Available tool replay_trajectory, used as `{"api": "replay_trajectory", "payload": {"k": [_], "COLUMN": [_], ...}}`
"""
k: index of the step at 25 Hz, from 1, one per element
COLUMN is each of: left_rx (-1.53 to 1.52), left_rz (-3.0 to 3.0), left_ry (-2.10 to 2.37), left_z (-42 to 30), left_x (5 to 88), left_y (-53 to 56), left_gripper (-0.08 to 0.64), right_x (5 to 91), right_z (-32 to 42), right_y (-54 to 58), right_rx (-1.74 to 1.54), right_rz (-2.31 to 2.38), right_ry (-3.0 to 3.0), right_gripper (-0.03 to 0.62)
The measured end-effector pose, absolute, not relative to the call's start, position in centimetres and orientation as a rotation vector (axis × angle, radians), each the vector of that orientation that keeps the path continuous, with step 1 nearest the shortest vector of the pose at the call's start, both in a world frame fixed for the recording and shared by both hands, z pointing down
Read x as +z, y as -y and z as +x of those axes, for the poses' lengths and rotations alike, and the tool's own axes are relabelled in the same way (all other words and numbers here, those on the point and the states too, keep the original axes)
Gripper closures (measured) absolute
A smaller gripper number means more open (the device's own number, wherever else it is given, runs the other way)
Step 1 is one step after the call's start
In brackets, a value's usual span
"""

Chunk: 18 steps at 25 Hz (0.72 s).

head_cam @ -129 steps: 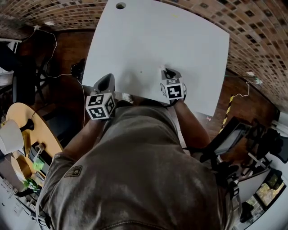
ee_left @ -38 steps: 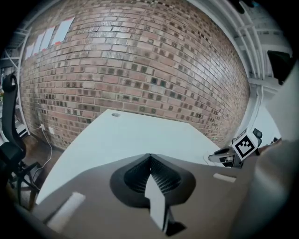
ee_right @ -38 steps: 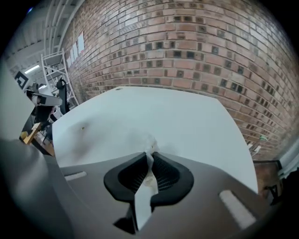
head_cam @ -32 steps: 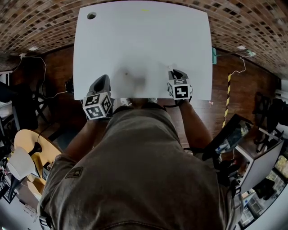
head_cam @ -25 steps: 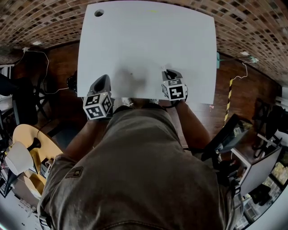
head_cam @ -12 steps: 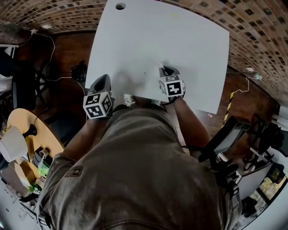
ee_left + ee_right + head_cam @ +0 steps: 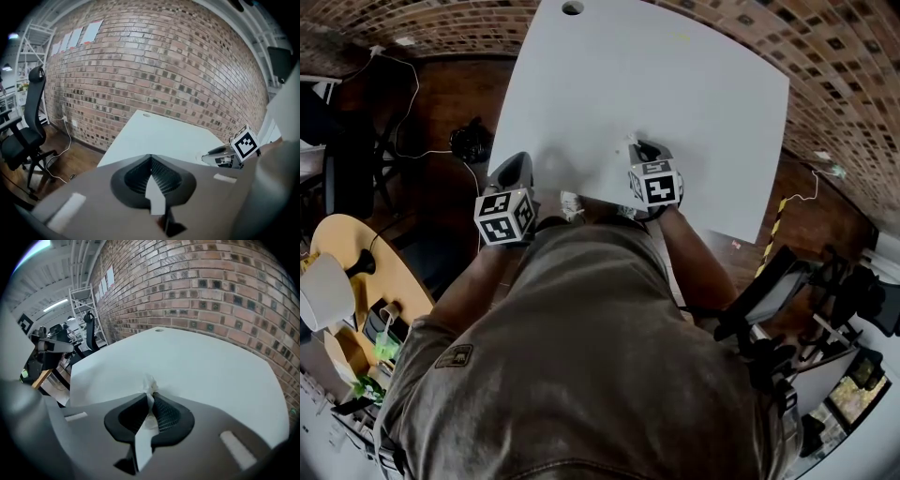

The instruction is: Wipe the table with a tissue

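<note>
Two grippers at near edge of white rectangular table [image 7: 675, 84] — right gripper [image 7: 151, 397] clamped on crumpled white tissue [image 7: 149, 382] touching tabletop; left gripper [image 7: 150, 159] jaws together, empty.

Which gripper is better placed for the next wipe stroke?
Right, most likely. The right gripper is shut on the tissue, low over the table. The left gripper is shut with nothing in it, by the table's near left edge.
</note>
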<state>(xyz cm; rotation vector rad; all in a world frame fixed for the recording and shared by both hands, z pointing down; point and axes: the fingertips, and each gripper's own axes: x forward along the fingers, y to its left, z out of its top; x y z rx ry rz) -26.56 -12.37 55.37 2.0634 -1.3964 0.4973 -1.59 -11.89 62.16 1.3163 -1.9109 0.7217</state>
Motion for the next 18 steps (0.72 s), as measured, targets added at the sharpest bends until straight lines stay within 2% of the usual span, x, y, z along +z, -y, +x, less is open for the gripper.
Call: {"api": "replay_trajectory", "payload": {"k": [18], "left_rx": [0.517], "left_rz": [2.048], "left_ry": [1.437], "left_z": [-31.2], "left_x": [55.6], "left_y": [11.5], "left_gripper": [0.558], "right_x": [62.1], "right_z": [-12.4], "right_y": [11.2], "right_rx": [0.674], "right_rz": [1.139], "right_ry": [2.057], "right_gripper": [0.548]}}
